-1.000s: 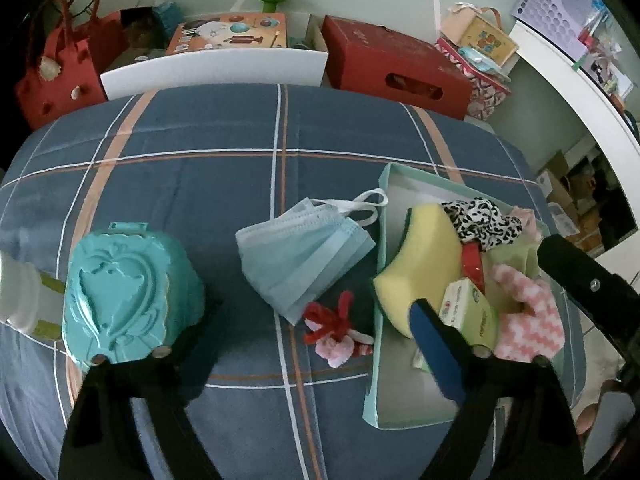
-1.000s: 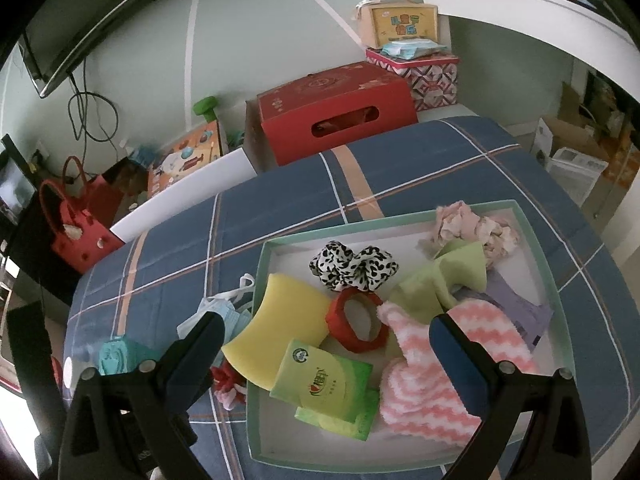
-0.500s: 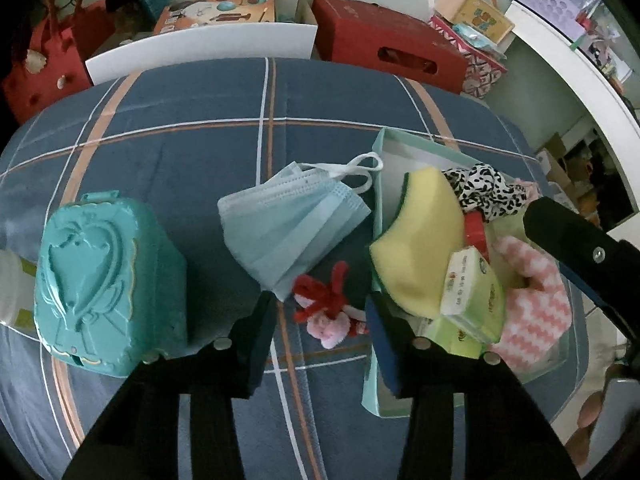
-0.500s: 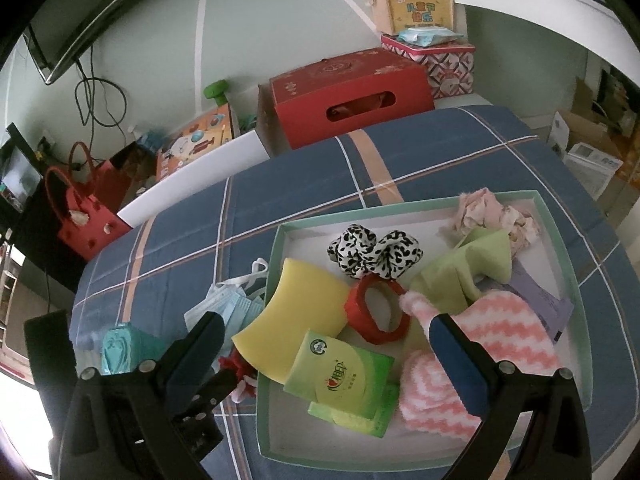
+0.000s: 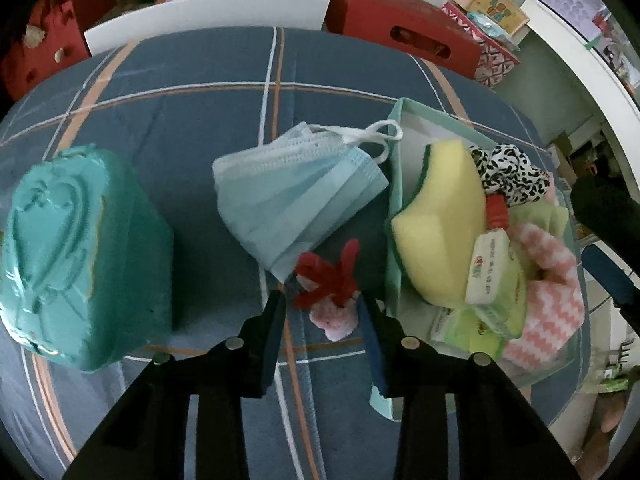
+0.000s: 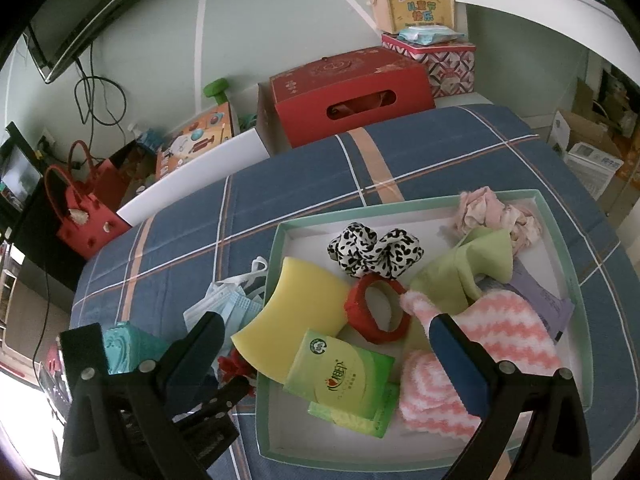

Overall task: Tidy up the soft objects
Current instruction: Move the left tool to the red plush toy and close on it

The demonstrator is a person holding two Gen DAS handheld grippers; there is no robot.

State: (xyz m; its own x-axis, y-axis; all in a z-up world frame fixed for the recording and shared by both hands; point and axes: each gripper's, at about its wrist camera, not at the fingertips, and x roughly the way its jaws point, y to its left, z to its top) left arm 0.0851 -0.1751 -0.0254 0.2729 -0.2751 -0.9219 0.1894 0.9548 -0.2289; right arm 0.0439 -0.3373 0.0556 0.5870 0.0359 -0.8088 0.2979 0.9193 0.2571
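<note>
A small red and pink fuzzy toy (image 5: 328, 280) lies on the plaid cloth just left of the teal tray (image 5: 394, 152). My left gripper (image 5: 322, 304) points down at it. Its jaws are closing with the toy between them, the pads right at its sides. A light blue face mask (image 5: 292, 196) lies just beyond the toy. My right gripper (image 6: 326, 360) hangs open and empty over the tray (image 6: 400, 202). The tray holds a yellow sponge (image 6: 296, 312), a green tissue pack (image 6: 340, 372), a pink-striped cloth (image 6: 500, 332), a leopard scrunchie (image 6: 374, 250) and a green cloth (image 6: 464, 272).
A teal plastic case (image 5: 76, 256) stands on the cloth left of the mask. Beyond the table's far edge stand a red carton (image 6: 348, 88), a red bag (image 6: 84, 220) and stacked gift boxes (image 6: 424, 40). The cloth's far half is bare.
My left gripper has come down toward the toy and its jaws have narrowed from wide apart to just outside the toy's sides. The right gripper has stayed over the tray.
</note>
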